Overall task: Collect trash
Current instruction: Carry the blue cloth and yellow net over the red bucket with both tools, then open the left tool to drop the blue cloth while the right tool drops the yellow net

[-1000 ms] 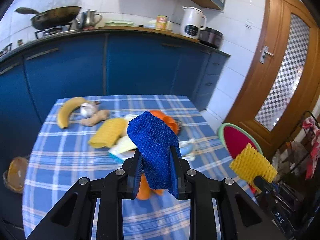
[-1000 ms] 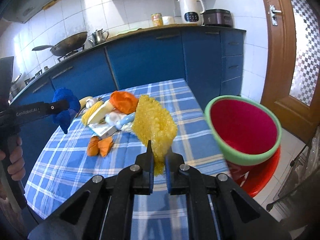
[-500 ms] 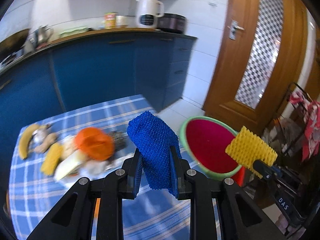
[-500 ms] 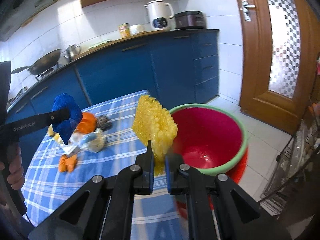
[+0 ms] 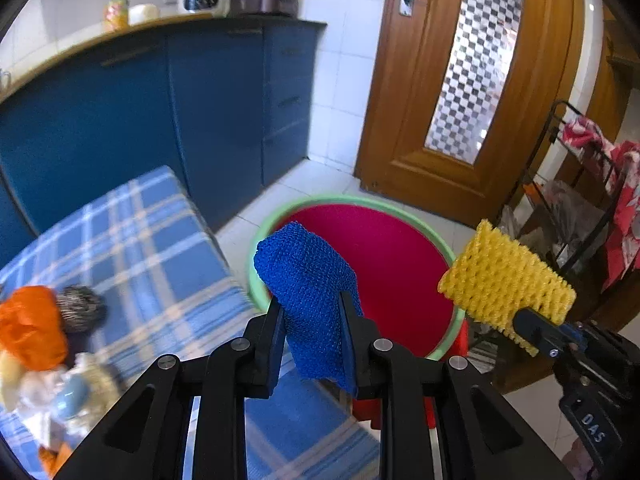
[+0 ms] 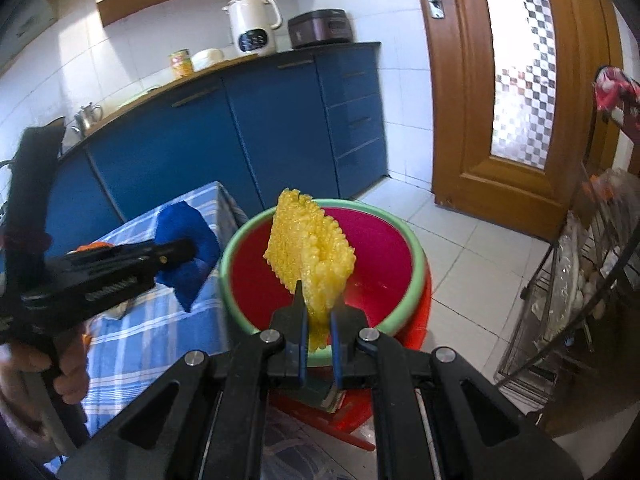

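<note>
Left claw (image 5: 311, 322) clamped on blue mesh (image 5: 308, 280), right claw (image 6: 318, 314) on yellow mesh (image 6: 310, 256); red basin (image 6: 376, 256) at 12 o'clock, contents unclear.

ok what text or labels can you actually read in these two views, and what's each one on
"DAS" on the black body of the right claw, seen in the left wrist view.
White kettle: dark display panel, marks too small to read.
Can on the counter: printed label, blurred, unreadable.
Left claw body in the right wrist view: no readable lettering.
</note>
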The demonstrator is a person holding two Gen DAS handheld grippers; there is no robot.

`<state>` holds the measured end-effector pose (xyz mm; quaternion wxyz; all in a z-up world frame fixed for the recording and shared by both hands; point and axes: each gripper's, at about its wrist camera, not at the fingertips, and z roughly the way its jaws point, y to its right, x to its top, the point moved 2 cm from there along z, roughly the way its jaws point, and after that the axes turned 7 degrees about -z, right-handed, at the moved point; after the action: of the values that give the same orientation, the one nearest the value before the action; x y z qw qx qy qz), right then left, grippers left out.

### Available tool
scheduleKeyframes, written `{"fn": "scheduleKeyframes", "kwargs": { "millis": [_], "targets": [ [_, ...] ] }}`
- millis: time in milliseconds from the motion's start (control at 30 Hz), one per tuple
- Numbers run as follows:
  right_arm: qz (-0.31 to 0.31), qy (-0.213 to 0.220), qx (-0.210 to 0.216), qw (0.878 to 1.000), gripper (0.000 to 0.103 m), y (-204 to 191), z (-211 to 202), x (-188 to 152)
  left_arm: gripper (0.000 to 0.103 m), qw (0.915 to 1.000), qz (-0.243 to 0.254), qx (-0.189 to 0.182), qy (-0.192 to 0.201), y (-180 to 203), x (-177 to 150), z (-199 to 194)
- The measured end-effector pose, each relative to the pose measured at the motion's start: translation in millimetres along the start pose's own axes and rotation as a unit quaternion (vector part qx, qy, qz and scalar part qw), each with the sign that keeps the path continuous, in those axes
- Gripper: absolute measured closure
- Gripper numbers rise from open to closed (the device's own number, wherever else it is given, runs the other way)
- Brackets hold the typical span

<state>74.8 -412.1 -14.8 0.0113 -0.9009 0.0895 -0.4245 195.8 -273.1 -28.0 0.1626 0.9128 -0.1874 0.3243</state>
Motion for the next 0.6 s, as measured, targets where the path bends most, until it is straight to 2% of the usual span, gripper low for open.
{"fn": "scheduleKeyframes", "kwargs": {
  "millis": [200, 333, 500, 600],
  "targets": [
    [0.020, -0.018, -0.014, 1.000, 0.092, 19, 19, -5, 0.075, 0.9987, 0.019, -0.007, -0.048, 9, -4, 41],
    [0.029, -0.027, -0.017, 0.999, 0.092, 28, 27, -8, 0.072, 0.9980, 0.021, 0.003, -0.059, 11, -8, 56],
    [0.030, -0.034, -0.021, 0.999, 0.092, 34, 32, -12, 0.047, 0.9983, 0.010, 0.015, -0.056, 6, -9, 59],
    [0.033, -0.034, -0.020, 0.999, 0.092, 36, 35, -12, 0.047, 0.9985, 0.008, 0.018, -0.052, 4, -7, 57]
  ]
}}
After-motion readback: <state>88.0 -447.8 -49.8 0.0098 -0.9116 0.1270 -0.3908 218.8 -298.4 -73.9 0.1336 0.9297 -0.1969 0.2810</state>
